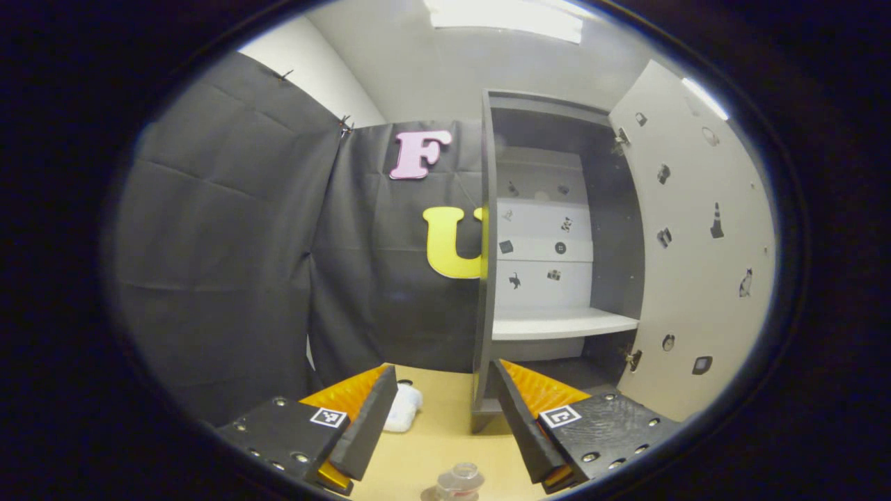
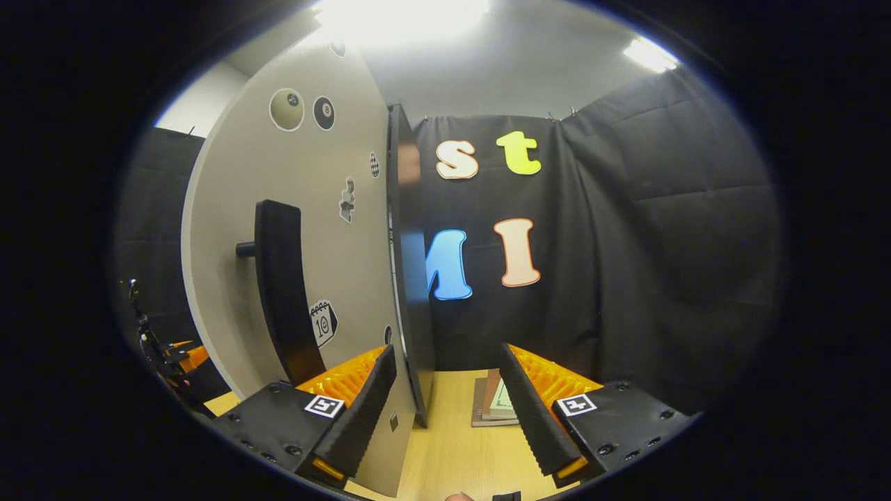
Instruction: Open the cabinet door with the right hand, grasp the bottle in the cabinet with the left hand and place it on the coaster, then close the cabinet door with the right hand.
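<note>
In your left gripper view, the left gripper (image 1: 445, 417) hangs above the wooden surface (image 1: 445, 431) with its jaws spread wide and nothing between them. Just under them, at the bottom edge, you see the clear cap and neck of the bottle (image 1: 459, 481), standing upright on the surface, outside the cabinet. Whether a coaster lies under it you cannot tell. A small white object (image 1: 404, 409) lies on the surface just past your left finger. Further right the cabinet (image 1: 487, 278) stands open: its white shelf (image 1: 560, 324) is bare, and the cabinet door (image 1: 696, 250), dotted with small stickers, is swung out to the right.

In your right gripper view, the right gripper (image 2: 449, 410) also has its jaws wide apart, gripping nothing. The door's edge runs up between them, with the black handle (image 2: 282, 292) on its face to the left. A few flat books (image 2: 495, 402) lie on the surface beyond your right finger.
</note>
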Tool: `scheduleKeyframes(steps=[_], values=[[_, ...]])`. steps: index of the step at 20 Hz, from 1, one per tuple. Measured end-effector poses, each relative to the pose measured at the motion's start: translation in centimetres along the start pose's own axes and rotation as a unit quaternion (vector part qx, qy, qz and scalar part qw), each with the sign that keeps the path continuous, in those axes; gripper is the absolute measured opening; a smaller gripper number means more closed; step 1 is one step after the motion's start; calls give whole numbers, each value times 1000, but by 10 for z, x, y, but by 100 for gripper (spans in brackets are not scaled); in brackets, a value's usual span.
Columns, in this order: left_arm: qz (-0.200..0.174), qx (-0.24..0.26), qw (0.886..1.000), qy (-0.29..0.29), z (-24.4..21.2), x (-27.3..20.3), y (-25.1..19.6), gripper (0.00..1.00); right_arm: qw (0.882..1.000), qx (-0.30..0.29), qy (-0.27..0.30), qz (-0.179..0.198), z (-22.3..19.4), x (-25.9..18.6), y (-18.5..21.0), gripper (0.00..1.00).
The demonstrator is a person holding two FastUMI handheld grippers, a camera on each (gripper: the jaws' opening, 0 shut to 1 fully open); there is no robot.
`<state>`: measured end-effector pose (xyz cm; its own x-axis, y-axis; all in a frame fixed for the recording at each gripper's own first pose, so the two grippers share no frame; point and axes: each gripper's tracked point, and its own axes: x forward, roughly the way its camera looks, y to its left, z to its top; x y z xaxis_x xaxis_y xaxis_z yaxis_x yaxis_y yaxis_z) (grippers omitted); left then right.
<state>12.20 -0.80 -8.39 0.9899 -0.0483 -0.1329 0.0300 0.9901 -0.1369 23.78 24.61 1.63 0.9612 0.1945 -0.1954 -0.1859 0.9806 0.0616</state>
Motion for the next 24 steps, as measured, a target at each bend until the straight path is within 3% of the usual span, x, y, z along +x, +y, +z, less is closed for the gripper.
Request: scheduleKeyframes(steps=[2, 3, 6, 9, 10, 12, 14, 15, 16, 19, 24], values=[[-9, -3, 1000, 1, 1, 6, 9, 84, 1000, -7, -2, -4, -1, 0, 12, 95], [-13, 0, 1000, 2, 0, 8, 14, 83, 1000, -8, -1, -1, -1, 0, 20, 90], [-28, 5, 1000, 7, -6, 14, 23, 85, 1000, -6, 0, 13, -2, 0, 44, 95], [-35, -4, 999, 15, -13, 15, 38, 85, 1000, 1, 1, 29, -5, 4, 69, 91], [-35, -5, 999, 17, -14, 16, 45, 84, 1000, 1, 1, 30, -5, 5, 76, 95], [-32, -3, 999, 20, -16, 14, 60, 83, 1000, -1, 0, 31, -4, 9, 88, 90], [-27, -4, 999, 19, -15, 12, 78, 85, 999, -2, 1, 34, -4, 12, 101, 90], [-25, -11, 999, 17, -15, 11, 85, 85, 999, 1, 2, 37, -4, 11, 108, 95], [-24, -21, 999, 17, -16, 10, 91, 85, 999, 3, 3, 41, -5, 13, 115, 91], [-17, -39, 999, 23, -22, 11, 107, 83, 999, 3, 4, 54, -7, 26, 137, 91], [-3, -28, 999, 25, -24, 0, 138, 85, 996, 9, 7, 85, -12, 45, 180, 91]])
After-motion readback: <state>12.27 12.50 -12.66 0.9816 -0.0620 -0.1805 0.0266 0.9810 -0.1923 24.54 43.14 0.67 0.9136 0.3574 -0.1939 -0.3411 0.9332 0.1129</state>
